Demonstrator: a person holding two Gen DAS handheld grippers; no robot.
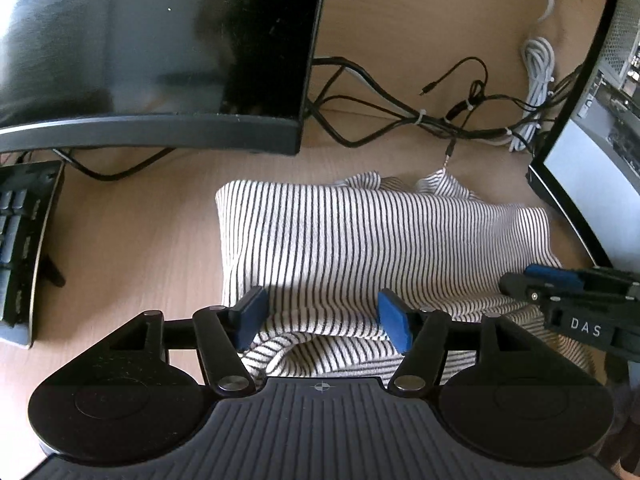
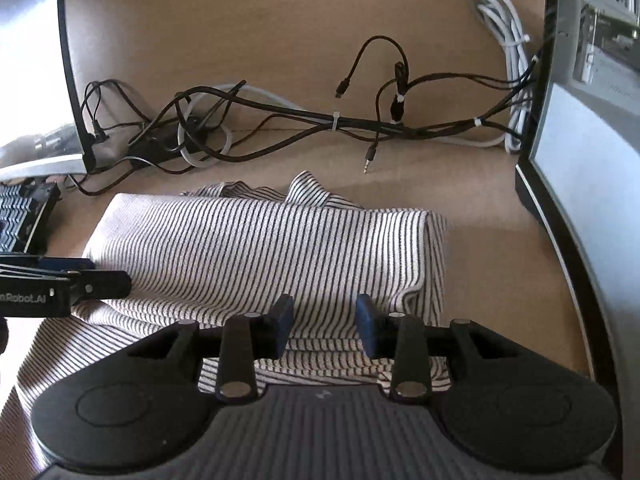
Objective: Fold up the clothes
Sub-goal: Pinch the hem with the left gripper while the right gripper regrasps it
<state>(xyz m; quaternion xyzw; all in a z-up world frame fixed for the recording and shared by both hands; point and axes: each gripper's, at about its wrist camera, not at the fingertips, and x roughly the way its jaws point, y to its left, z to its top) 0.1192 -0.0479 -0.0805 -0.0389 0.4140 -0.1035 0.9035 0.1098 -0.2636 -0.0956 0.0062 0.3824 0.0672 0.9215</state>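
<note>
A white garment with thin black stripes (image 1: pixel 360 232) lies folded into a thick rectangle on the wooden desk (image 1: pixel 140 240); it also fills the middle of the right wrist view (image 2: pixel 260 248). My left gripper (image 1: pixel 322 320) hovers over the garment's near left edge. It is open, blue pads wide apart, with loose cloth bunched beneath it. My right gripper (image 2: pixel 325 325) is open over the near right corner, above stacked layers. Each gripper shows at the edge of the other's view: the right gripper (image 1: pixel 560 292) and the left gripper (image 2: pixel 80 282).
A dark monitor (image 1: pixel 160 60) stands at the back left, with a keyboard (image 1: pixel 20 248) to its left. Tangled black cables (image 2: pixel 280 116) and a coiled white cable (image 1: pixel 540 80) lie behind the garment. A second monitor (image 2: pixel 580 184) borders the right side.
</note>
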